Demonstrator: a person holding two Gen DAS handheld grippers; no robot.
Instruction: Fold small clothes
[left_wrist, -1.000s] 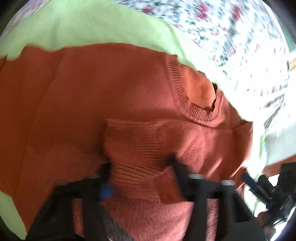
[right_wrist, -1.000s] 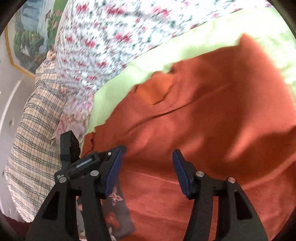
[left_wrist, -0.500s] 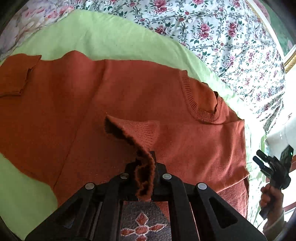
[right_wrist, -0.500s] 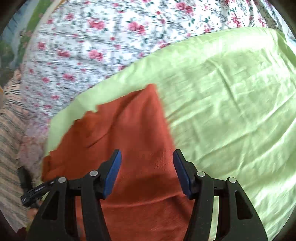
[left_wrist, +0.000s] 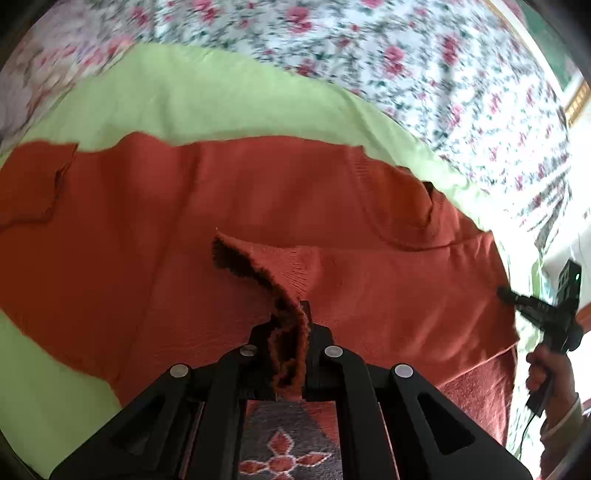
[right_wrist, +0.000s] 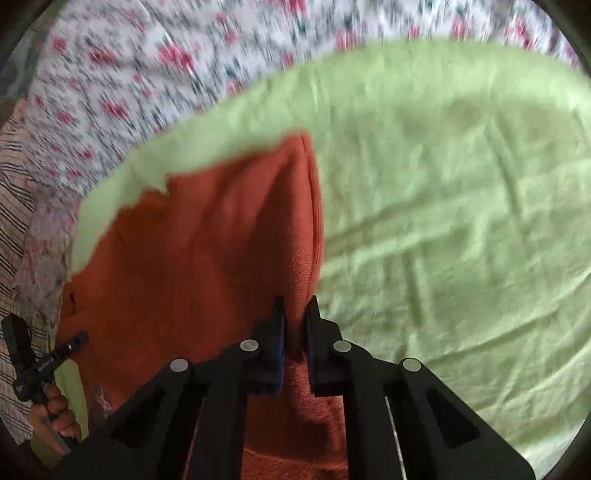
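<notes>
A rust-orange knit sweater (left_wrist: 280, 192) lies spread on a light green sheet (left_wrist: 177, 99), its neck opening toward the right. My left gripper (left_wrist: 289, 325) is shut on the ribbed cuff of a sleeve (left_wrist: 280, 269) folded over the sweater's body. In the right wrist view my right gripper (right_wrist: 294, 325) is shut on the sweater's edge (right_wrist: 303, 240), with the sweater (right_wrist: 192, 251) stretching away to the left. The right gripper also shows at the right edge of the left wrist view (left_wrist: 506, 295), at the sweater's border.
A white bedspread with pink flowers (left_wrist: 406, 62) lies beyond the green sheet (right_wrist: 461, 221). A checked cloth (right_wrist: 14, 229) sits at the left of the right wrist view. A patterned grey and red rug (left_wrist: 288, 443) shows below the left gripper.
My right gripper, open half a second ago, has shut on the sweater's edge. My left gripper shut on the sleeve cuff a second ago and still holds it.
</notes>
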